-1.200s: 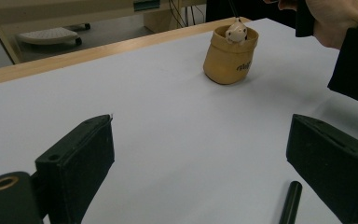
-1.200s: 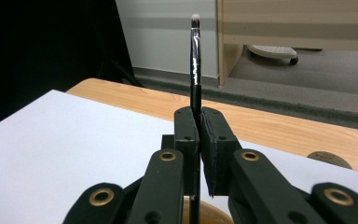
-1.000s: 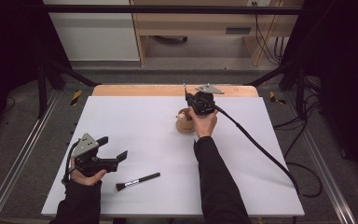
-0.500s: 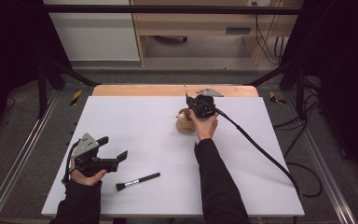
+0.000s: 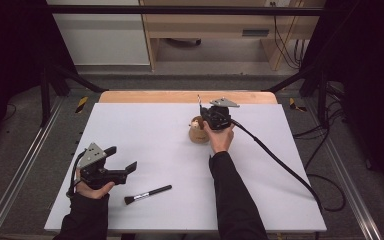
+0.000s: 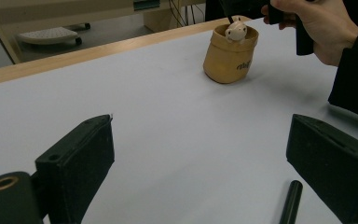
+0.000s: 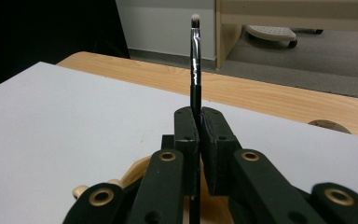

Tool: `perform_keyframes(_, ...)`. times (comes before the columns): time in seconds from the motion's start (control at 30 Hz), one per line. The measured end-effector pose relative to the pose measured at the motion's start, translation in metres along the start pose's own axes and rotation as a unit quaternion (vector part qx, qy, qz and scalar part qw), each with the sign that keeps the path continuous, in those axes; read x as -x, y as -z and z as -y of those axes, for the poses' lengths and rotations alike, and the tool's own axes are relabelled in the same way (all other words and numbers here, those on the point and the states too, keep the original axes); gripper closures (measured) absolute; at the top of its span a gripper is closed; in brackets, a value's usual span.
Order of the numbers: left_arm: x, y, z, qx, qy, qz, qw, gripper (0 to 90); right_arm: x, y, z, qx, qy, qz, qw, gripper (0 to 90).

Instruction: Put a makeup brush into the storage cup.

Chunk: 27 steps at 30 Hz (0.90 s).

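Our right gripper (image 7: 199, 122) clamps a thin black brush (image 7: 195, 56) upright above the tan fabric pouch (image 5: 198, 132) near the white table's (image 5: 145, 130) far edge. Our left gripper (image 5: 122, 158) holds its jaws wide near the front-left corner.

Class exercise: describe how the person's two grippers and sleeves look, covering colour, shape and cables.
Both the left gripper and right gripper are black, each topped by a grey three-cornered plate. The blocky black fingers have brass-ringed pivots. A thick black cable trails from the right one. Sleeves are black.

open gripper (image 6: 223, 172), tan pouch (image 6: 228, 58), white table (image 6: 168, 116)
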State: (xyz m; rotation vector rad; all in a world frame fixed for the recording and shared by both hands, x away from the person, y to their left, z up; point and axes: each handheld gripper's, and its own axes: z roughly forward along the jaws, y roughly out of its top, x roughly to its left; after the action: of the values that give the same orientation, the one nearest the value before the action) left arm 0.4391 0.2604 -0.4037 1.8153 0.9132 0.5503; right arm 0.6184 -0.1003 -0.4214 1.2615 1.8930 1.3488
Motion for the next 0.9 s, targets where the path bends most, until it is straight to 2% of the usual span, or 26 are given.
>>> perform_keyframes(0.57,0.001,-0.001,0.0,-0.001,0.001,0.0,1.0,6.9,-0.002,0.005,0.009,-0.011,0.016,-0.001,0.9998,85.3)
perform_keyframes(0.9,0.003,-0.002,0.0,-0.005,-0.007,0.0,1.0,6.8,-0.003,0.035,-0.002,0.001,0.024,-0.026,0.9994,77.8)
